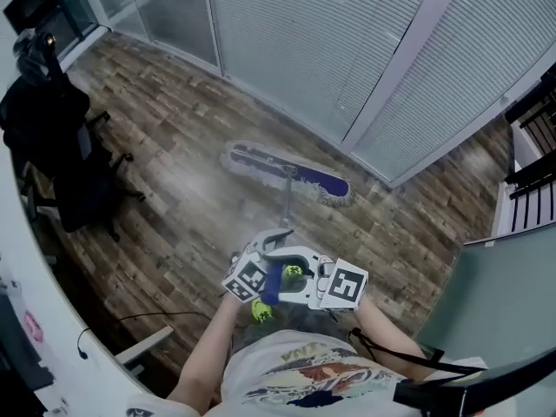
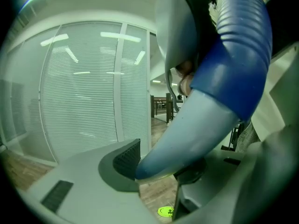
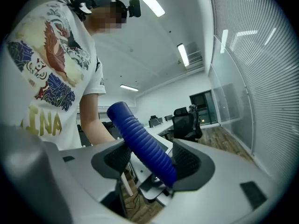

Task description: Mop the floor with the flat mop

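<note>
The flat mop lies with its blue and grey fringed head point(image 1: 287, 174) on the wooden floor, close to the blind-covered glass wall. Its grey pole point(image 1: 286, 205) rises toward me and ends in a blue ribbed grip point(image 1: 271, 285). My left gripper point(image 1: 261, 266) is shut on the handle where grey meets blue point(image 2: 196, 125), which leans against one ribbed pad point(image 2: 126, 160). My right gripper point(image 1: 306, 276) is shut on the blue grip point(image 3: 145, 146), which runs slantwise between both pads point(image 3: 189, 162). Both grippers are held in front of the person's waist.
A black office chair point(image 1: 65, 159) with clothing on it stands at the left beside a white desk edge point(image 1: 35, 259). A thin cable point(image 1: 143, 318) runs over the floor near my feet. Glass partitions with blinds point(image 1: 347, 42) close the far side; a black railing point(image 1: 534, 163) is at the right.
</note>
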Demonstrator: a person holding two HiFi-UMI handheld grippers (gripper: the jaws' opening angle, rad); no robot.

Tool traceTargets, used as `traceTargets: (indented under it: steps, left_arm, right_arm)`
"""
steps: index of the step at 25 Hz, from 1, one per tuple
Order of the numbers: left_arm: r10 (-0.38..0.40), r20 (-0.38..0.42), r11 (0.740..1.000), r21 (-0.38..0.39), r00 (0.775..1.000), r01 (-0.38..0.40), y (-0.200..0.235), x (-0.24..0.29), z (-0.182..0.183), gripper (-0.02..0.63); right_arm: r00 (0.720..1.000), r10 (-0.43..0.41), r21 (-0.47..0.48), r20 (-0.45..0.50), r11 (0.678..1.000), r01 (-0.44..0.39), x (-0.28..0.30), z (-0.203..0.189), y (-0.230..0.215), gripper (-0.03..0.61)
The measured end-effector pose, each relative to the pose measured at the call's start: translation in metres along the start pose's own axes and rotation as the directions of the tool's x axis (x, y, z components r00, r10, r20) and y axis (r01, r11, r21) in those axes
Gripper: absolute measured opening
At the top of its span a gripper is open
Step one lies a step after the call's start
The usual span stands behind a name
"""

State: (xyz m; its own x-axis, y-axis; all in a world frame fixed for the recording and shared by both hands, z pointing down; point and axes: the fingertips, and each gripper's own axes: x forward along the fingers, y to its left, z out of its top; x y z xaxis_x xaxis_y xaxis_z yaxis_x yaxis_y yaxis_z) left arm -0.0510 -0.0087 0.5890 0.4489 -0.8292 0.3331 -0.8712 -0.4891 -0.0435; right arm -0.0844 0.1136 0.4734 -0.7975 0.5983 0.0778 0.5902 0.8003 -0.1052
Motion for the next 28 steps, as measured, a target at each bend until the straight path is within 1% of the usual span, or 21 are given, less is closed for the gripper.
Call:
traceTargets:
  steps: [3,5,7,9,11,13,16,20,25,28]
  left_arm:
    - [0.032,-0.017,0.999,-0.016,0.999,-0.033,-0.043,-0.059,-0.014,0.141]
    - [0.066,-0.041,0.998,-0.023,0.997,-0.067,-0.071,-0.098,-0.021,0.133]
    - [0.111,-0.059,0.992,-0.051,0.992,-0.114,-0.097,-0.133,-0.027,0.13]
    - [0.148,-0.059,0.984,-0.086,0.987,-0.153,-0.116,-0.159,-0.033,0.129]
    - [0.164,-0.051,0.98,-0.103,0.985,-0.169,-0.125,-0.172,-0.037,0.13]
    - [0.15,-0.047,0.983,-0.099,0.988,-0.154,-0.131,-0.175,-0.042,0.13]
    - [0.113,-0.04,0.99,-0.082,0.993,-0.116,-0.132,-0.168,-0.043,0.132]
    - [0.103,-0.026,0.993,-0.055,0.994,-0.105,-0.122,-0.153,-0.031,0.132]
    - [0.063,0.035,0.997,-0.041,0.997,-0.061,-0.113,-0.13,-0.005,0.132]
    - [0.015,0.02,1.0,0.006,1.0,-0.015,-0.111,-0.111,-0.004,0.132]
  right_arm:
    - [0.996,0.085,0.012,-0.024,0.996,-0.085,0.035,-0.003,0.068,0.265]
    - [0.986,0.162,0.047,-0.042,0.986,-0.16,0.055,-0.003,0.114,0.265]
    - [0.973,0.228,0.078,-0.038,0.971,-0.225,0.071,0.001,0.156,0.264]
    - [0.963,0.27,0.092,-0.027,0.96,-0.266,0.082,0.005,0.186,0.264]
    - [0.956,0.291,0.095,-0.02,0.953,-0.288,0.091,0.006,0.202,0.264]
    - [0.954,0.299,0.092,-0.029,0.951,-0.295,0.095,0.002,0.207,0.264]
    - [0.958,0.283,0.072,-0.036,0.957,-0.28,0.089,-0.003,0.202,0.264]
    - [0.968,0.25,0.048,0.017,0.967,-0.251,0.073,0.008,0.185,0.264]
    - [0.975,0.204,0.037,0.092,0.977,-0.208,0.053,0.023,0.163,0.262]
    - [0.978,0.189,0.033,0.087,0.981,-0.192,0.039,0.022,0.15,0.262]
